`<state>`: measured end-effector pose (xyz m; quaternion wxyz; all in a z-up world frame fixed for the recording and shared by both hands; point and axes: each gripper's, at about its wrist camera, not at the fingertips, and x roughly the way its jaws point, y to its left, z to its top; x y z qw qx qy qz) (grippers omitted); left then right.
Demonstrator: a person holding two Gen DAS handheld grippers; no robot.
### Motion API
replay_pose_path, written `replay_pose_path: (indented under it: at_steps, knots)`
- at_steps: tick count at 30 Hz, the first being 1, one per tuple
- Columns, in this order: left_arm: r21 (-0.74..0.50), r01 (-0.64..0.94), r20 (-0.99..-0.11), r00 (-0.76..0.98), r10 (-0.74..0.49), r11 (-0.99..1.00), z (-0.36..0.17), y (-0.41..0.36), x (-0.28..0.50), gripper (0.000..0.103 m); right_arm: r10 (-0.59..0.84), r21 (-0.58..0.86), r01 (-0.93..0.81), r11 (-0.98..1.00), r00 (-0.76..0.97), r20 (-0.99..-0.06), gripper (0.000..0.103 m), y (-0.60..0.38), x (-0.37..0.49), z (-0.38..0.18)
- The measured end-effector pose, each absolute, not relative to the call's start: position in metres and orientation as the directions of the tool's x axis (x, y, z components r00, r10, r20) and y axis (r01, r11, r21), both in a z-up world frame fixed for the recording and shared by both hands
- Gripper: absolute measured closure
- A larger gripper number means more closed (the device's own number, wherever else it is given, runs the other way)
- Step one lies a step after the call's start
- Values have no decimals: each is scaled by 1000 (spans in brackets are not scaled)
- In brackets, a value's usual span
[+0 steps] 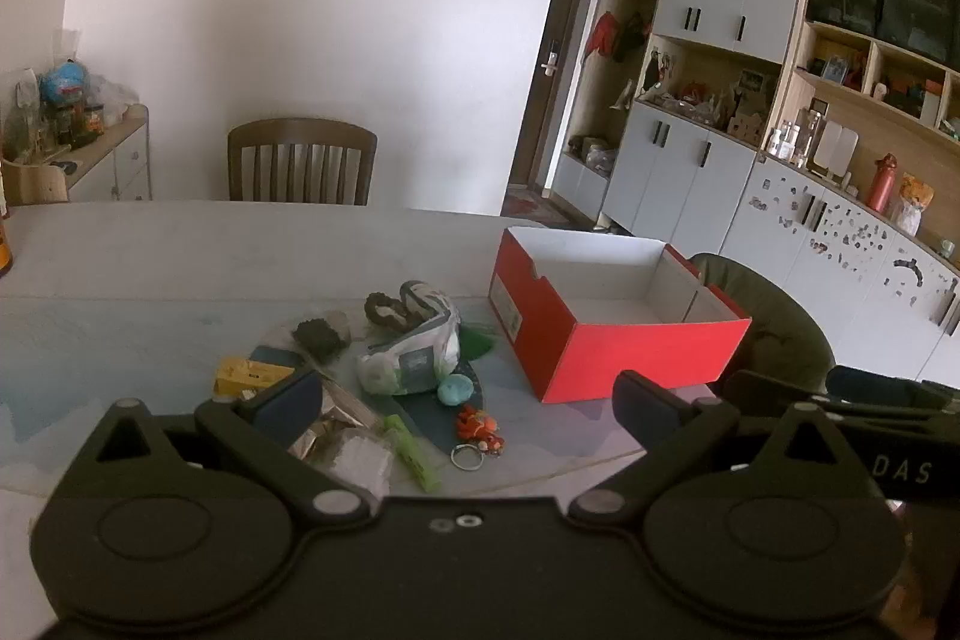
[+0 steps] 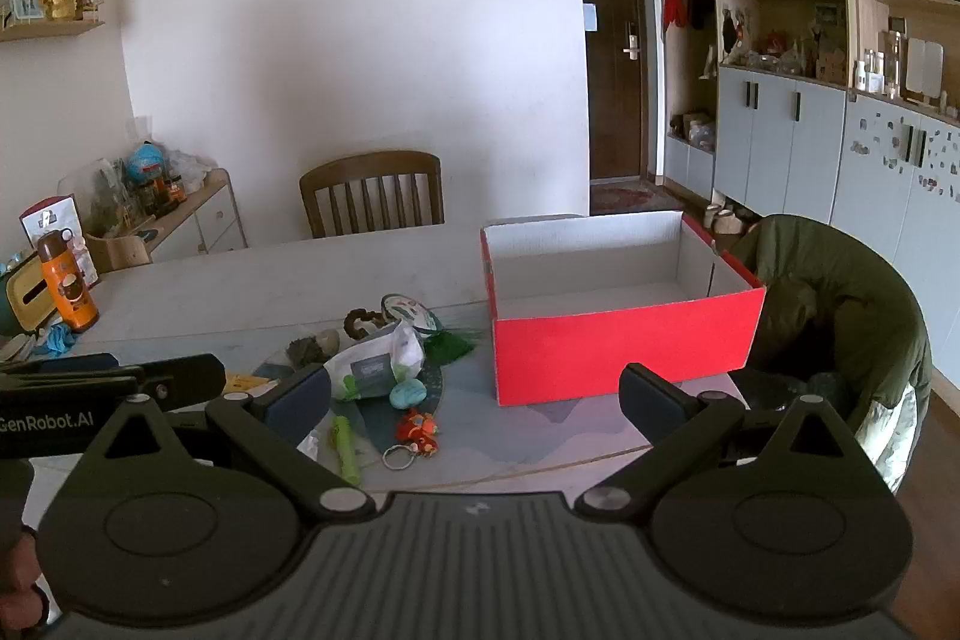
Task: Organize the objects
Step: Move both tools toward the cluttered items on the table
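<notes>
A red cardboard box (image 1: 630, 346) (image 2: 618, 346) with a white, empty inside stands on the table at the right. Left of it lies a heap of small things: a white tissue pack (image 1: 408, 361) (image 2: 375, 364), a teal round piece (image 1: 455, 390) (image 2: 408, 393), an orange toy on a key ring (image 1: 478, 427) (image 2: 418, 429), a green stick (image 1: 414, 453) (image 2: 347, 448), a yellow box (image 1: 249, 375), dark lumps (image 1: 321, 334) and clear wrappers (image 1: 354, 451). My left gripper (image 1: 468, 403) is open above the table's near edge with nothing in it. My right gripper (image 2: 474, 397) is open and holds nothing.
The pale table (image 1: 180, 256) (image 2: 270, 280) has a wooden chair (image 1: 302, 160) (image 2: 372, 193) at its far side. A green padded seat (image 2: 840, 328) stands right of the box. An orange flask (image 2: 66, 280) stands at the table's left end. Wall cabinets (image 1: 780, 160) fill the right.
</notes>
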<state>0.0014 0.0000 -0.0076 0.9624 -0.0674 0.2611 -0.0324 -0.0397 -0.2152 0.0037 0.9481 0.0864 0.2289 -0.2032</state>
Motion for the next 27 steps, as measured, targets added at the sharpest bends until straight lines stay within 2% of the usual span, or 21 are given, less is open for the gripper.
replay_pose_path:
  at_steps: [8, 9, 10, 19, 27]
  knots:
    - [-139, 33, -498, 861, -99, 990, -5, 0, 1, 1, -344, 77, 425, 902, 814, -468, 0, -218, -40, 2]
    - [-150, 137, -493, 848, -194, 979, -5, 0, 0, 1, -348, 76, 428, 900, 813, -467, 0, -218, -40, 3]
    - [-147, 144, -490, 849, -198, 979, -4, 0, 0, 1, -352, 74, 432, 899, 812, -465, 0, -218, -40, 3]
    - [-92, 132, -482, 862, -160, 987, 3, -1, 0, 1, -355, 60, 432, 900, 806, -474, 0, -216, -33, 4]
    - [-97, 139, -481, 861, -169, 986, 4, 1, 6, 1, -362, 56, 438, 897, 802, -476, 0, -218, -24, 5]
